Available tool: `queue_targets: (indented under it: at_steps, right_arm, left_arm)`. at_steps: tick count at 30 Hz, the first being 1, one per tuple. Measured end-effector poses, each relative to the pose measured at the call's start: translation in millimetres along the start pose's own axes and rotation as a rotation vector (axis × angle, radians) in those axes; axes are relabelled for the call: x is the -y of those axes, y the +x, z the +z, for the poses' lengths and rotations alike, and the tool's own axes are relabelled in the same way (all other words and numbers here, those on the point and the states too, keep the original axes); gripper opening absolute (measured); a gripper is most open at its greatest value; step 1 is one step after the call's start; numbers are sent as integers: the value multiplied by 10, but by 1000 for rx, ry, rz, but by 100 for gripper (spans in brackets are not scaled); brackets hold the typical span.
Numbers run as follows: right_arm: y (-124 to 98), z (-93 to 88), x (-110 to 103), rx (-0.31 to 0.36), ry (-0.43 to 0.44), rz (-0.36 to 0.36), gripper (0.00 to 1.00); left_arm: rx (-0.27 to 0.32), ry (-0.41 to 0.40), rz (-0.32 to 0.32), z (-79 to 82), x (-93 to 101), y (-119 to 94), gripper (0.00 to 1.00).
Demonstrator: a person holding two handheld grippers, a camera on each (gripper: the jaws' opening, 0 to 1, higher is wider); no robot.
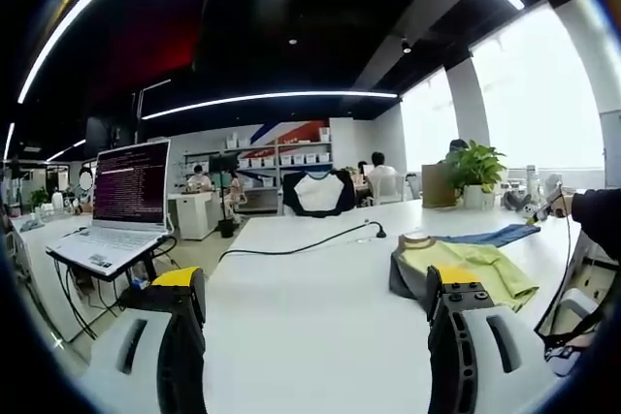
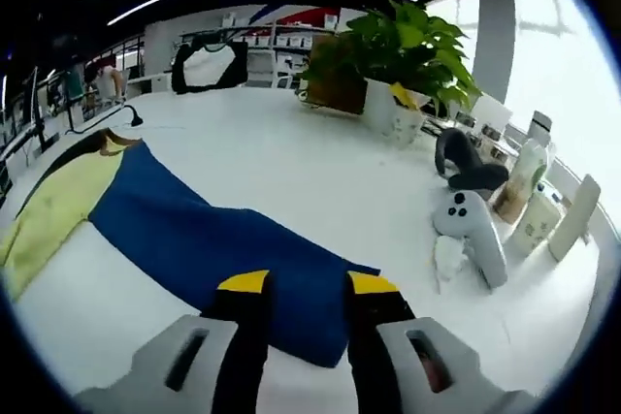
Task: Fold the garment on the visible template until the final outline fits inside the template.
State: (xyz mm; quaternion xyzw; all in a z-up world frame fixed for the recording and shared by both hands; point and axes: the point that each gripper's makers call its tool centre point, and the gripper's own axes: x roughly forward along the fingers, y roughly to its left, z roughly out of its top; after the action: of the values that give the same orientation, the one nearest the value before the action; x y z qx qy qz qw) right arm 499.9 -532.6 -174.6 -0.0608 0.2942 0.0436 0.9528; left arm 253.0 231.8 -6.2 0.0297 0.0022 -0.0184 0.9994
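Note:
The garment lies on the white table (image 1: 310, 317). In the left gripper view it is a yellow-green heap (image 1: 466, 264) with a grey underside and a blue part (image 1: 500, 235) stretching right. My left gripper (image 1: 315, 283) hovers over bare table short of it, jaws wide open and empty. In the right gripper view the blue part (image 2: 213, 239) lies flat and joins the yellow part (image 2: 58, 206) at the left. My right gripper (image 2: 309, 288) sits over the blue fabric's near edge, jaws narrowly apart with blue cloth showing between them. The right gripper (image 1: 543, 207) is held by a dark sleeve (image 1: 597, 220).
A laptop (image 1: 116, 210) stands on a side table at left. A black cable (image 1: 301, 244) crosses the table. A potted plant (image 2: 398, 94), a white controller (image 2: 471, 225), a black headset (image 2: 466, 167) and bottles (image 2: 519, 186) crowd the right side. People sit in the background.

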Motion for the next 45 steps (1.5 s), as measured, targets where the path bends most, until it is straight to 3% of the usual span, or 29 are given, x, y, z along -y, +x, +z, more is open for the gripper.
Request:
queue_targets:
  at_steps: [4,7,15,16,21,29,33,40,45]
  right_arm:
    - [18,-49,48,14,49,2,31]
    - [0,-50,60,23,17,-25,31]
    - [15,-218,26,-11,31,1,26]
    - [15,-187,9,22,62,16,25]
    - [-5,-220,44,14,63,-3,17]
    - [-29,-232,-5,43,-44,-55,2]
    - [-64,-253,27,44,9,-77,2]
    - [-151,-301,65,10,-125,-152,4]
    - [-189,-327,141,6,-107,-172,8]
  left_arm:
    - [26,-9,-19,45,30,1,100]
    - [24,-17,-43,41,81,3,100]
    - [15,-21,-38,6,67,-1,100]
    - [16,-22,-39,6,63,-4,100]
    - [10,-22,-42,-13,66,-3,100]
    - [7,-25,-45,-19,54,-2,100]
    - [8,-27,-37,-14,31,-19,100]
    - [14,-24,-29,-3,21,-23,100]
    - [0,-21,-47,-40,80,-2,100]
